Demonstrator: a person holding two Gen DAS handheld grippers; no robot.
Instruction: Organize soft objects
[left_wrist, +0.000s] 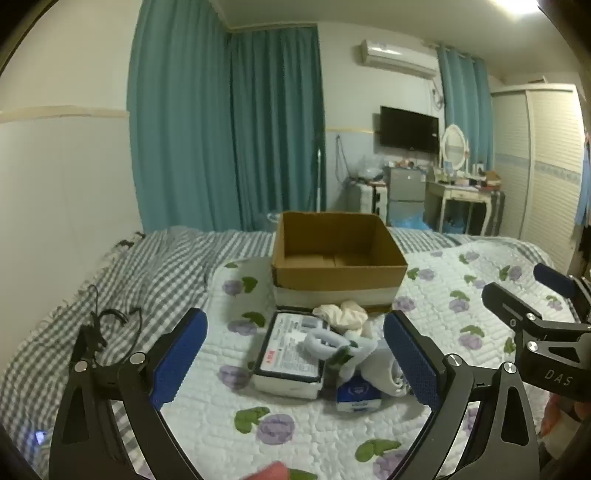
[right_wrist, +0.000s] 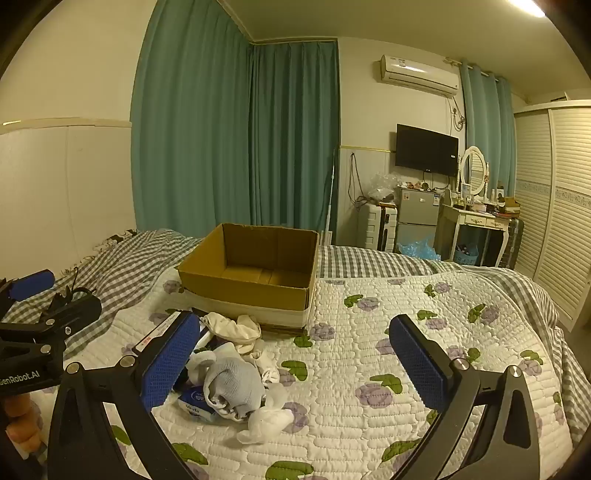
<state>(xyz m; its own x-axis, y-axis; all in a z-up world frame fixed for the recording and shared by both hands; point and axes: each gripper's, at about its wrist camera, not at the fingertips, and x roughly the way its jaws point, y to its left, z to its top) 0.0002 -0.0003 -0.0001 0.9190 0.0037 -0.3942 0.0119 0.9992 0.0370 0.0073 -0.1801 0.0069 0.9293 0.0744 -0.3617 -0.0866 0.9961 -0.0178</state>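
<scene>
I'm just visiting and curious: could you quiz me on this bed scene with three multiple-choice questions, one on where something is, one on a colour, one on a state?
1. Where does the cardboard box stand?
A. on the bed, beyond the pile of socks
B. on the floor
C. on the dressing table

2. What colour are the curtains?
A. red
B. teal
C. yellow

3. How is the box?
A. taped shut
B. full of clothes
C. open and empty

Answers: 1 A, it sits on the quilt behind the socks; 2 B, teal folds cover the corner; 3 C, its bare bottom shows.
</scene>
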